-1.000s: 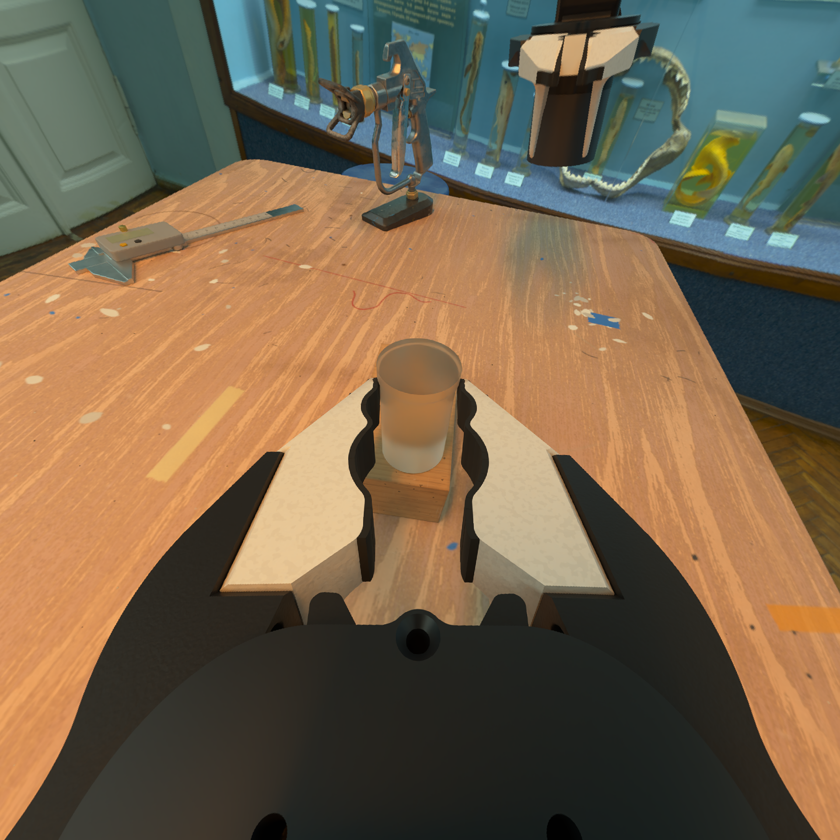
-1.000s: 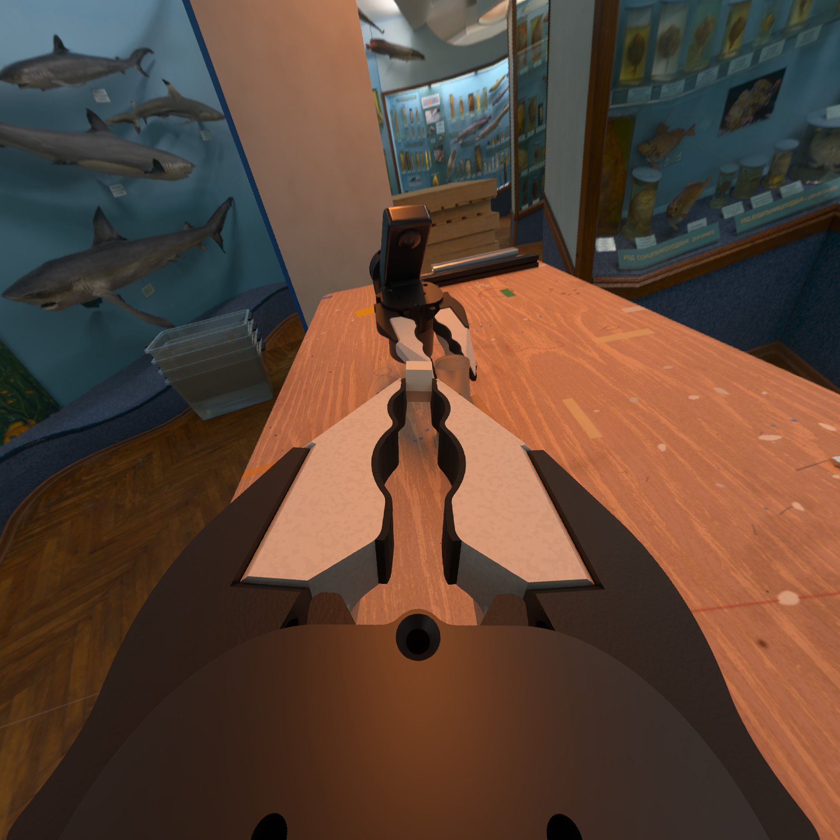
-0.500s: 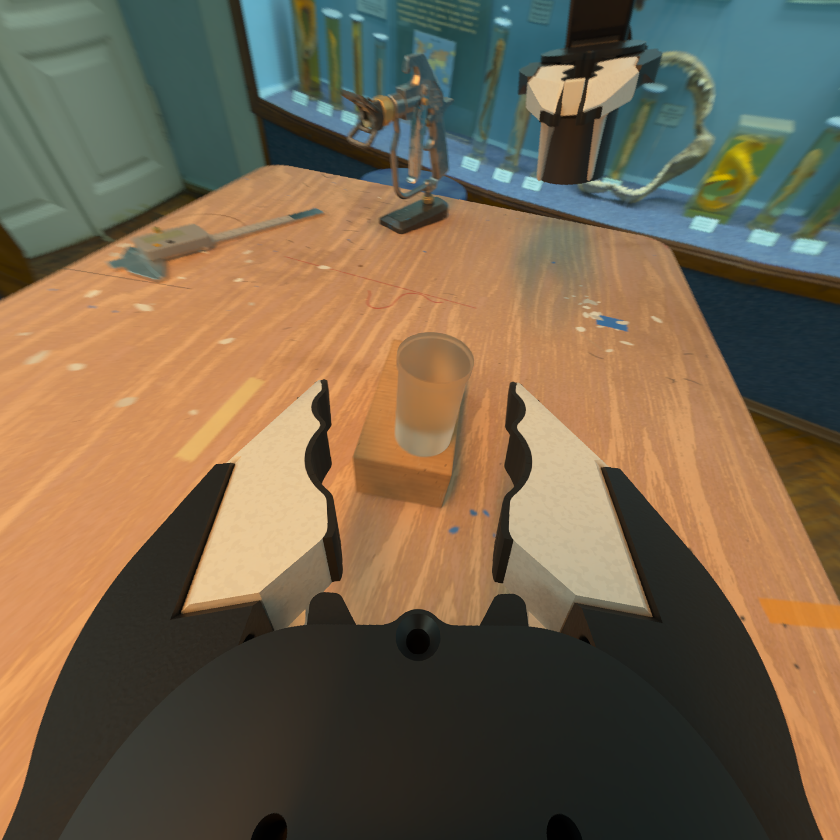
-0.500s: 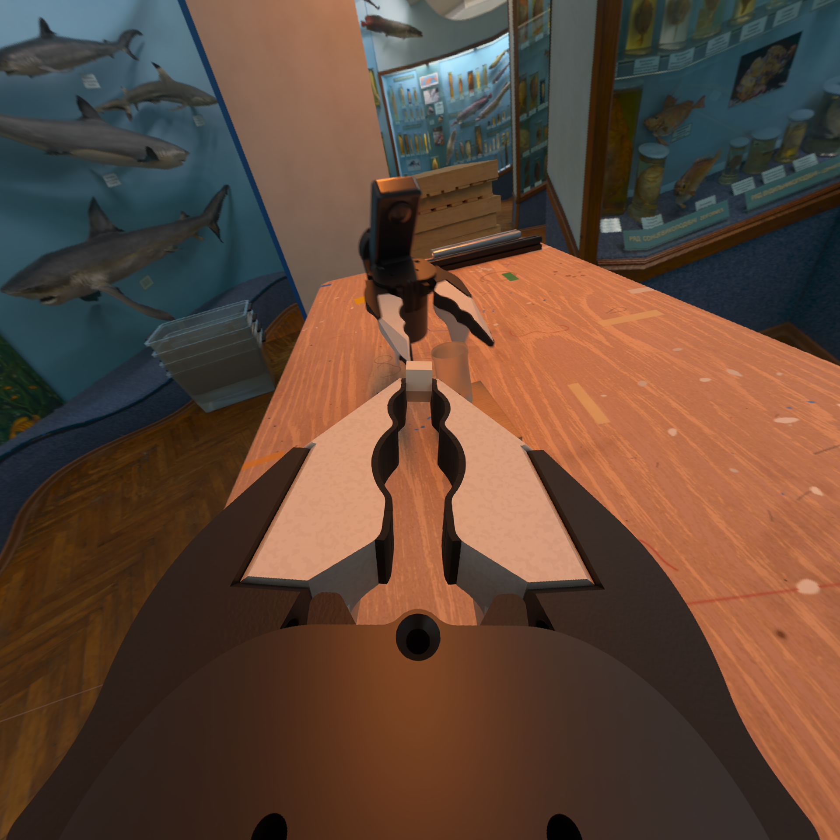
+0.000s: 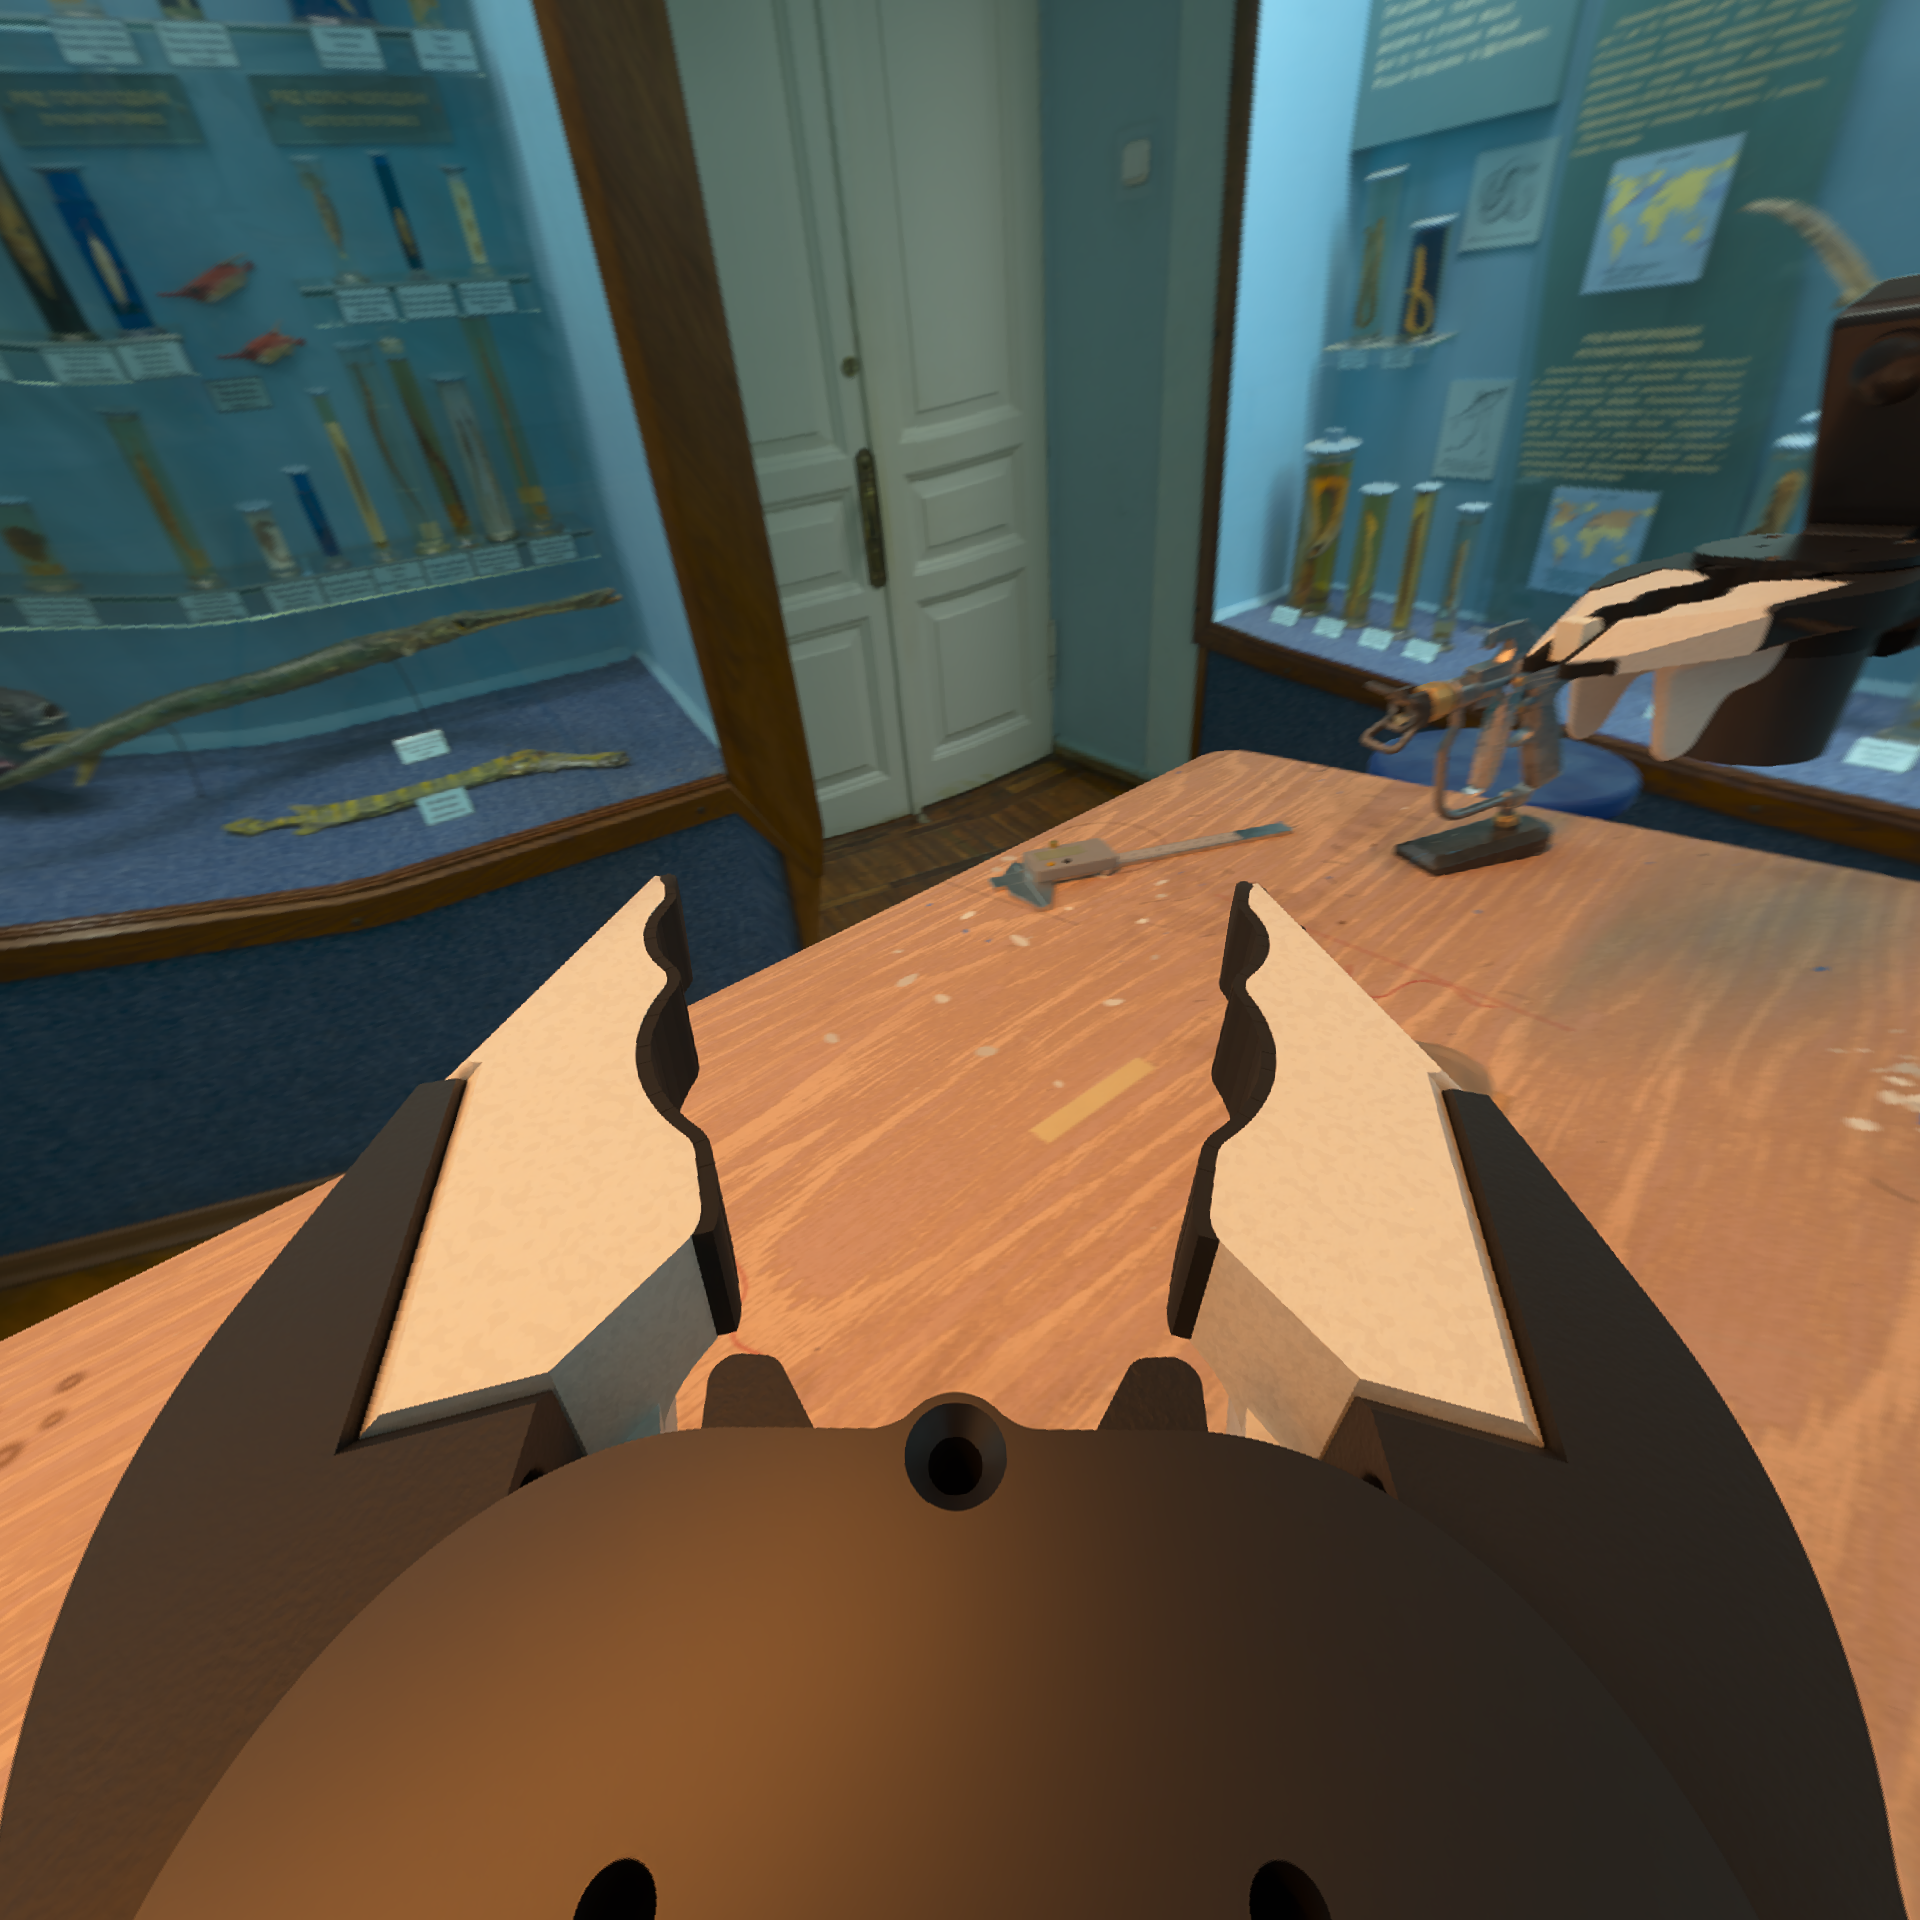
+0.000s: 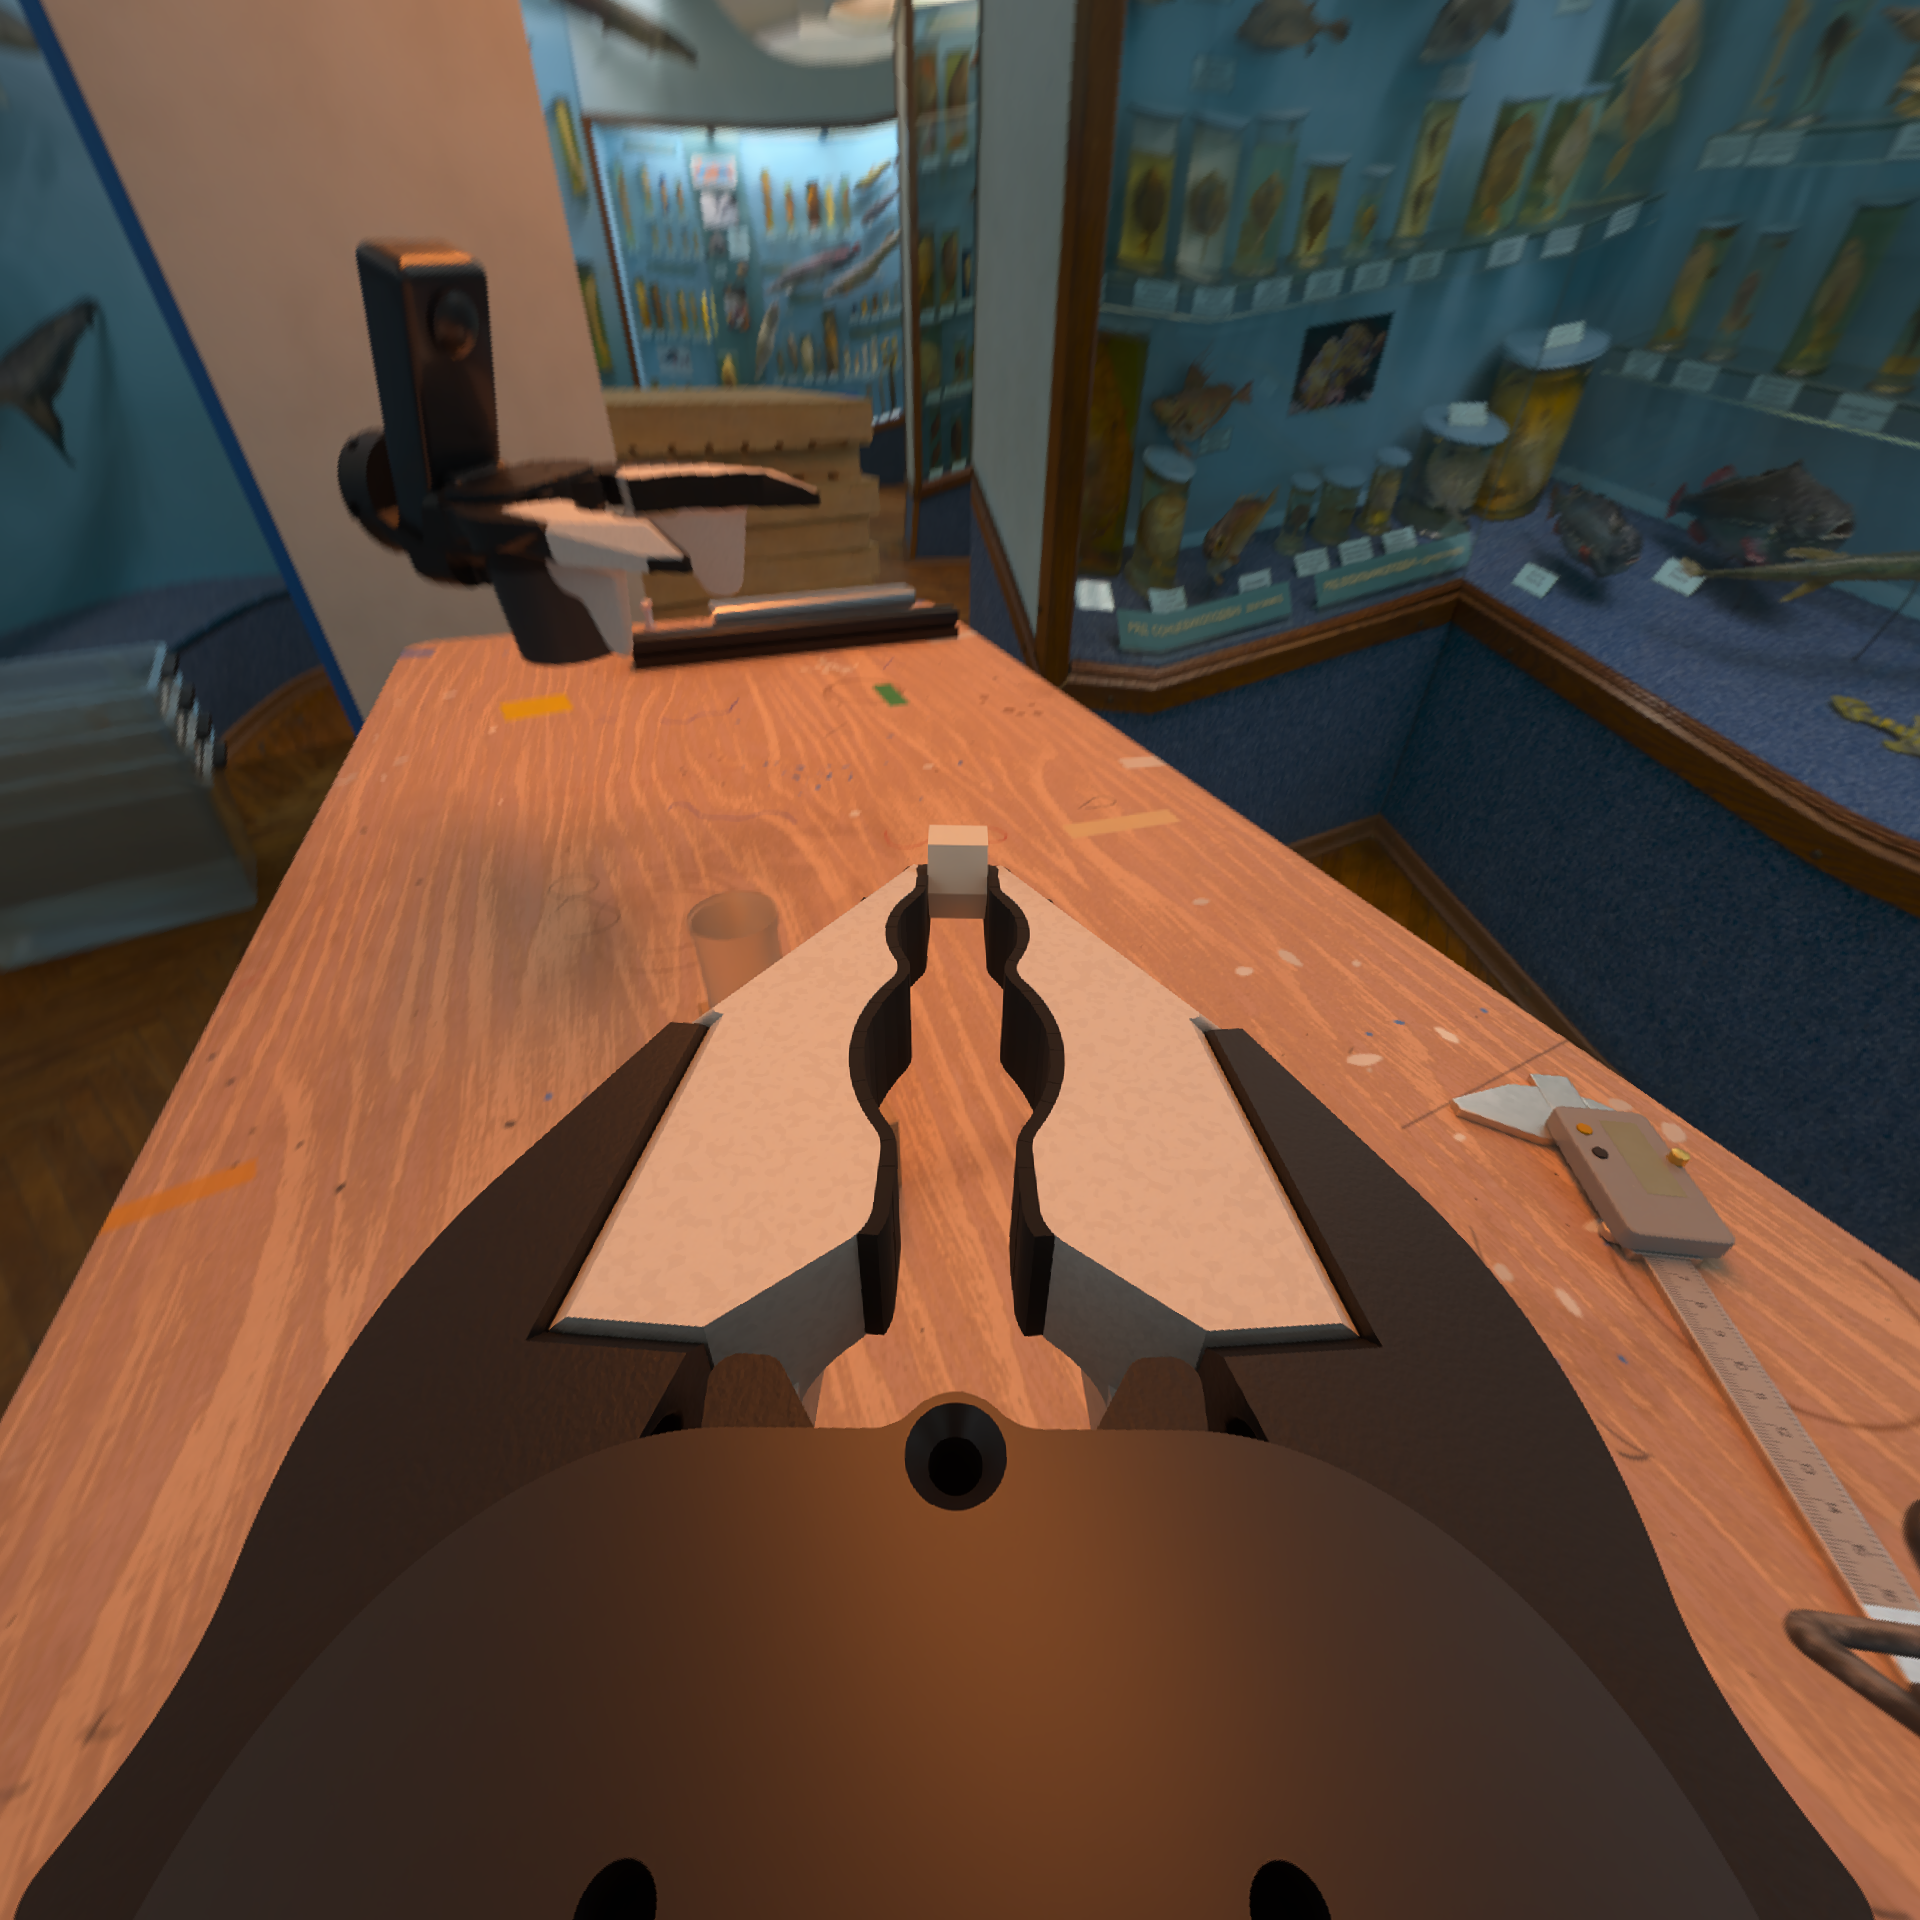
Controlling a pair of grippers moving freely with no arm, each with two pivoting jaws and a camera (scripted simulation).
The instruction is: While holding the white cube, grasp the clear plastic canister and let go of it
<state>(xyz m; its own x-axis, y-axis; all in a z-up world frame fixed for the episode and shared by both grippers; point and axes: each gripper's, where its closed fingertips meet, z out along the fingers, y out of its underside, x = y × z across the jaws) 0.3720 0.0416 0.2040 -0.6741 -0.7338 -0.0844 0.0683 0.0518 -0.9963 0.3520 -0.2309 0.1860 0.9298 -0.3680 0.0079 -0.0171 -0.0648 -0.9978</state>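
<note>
My left claw [image 5: 956, 914] hangs level above the bench [image 5: 1039, 1195], spread wide, empty. My right claw [image 6: 957, 883] pinches the white cube [image 6: 957, 871]; clear plastic canister [image 6: 734, 937] stands at its ten o'clock.

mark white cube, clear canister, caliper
white cube [image 6: 957, 864]: right wrist view, front face, pinched at tong tips.
clear canister [image 6: 736, 940]: right wrist view, side wall.
caliper [image 6: 1642, 1184]: right wrist view, slider body.
</note>
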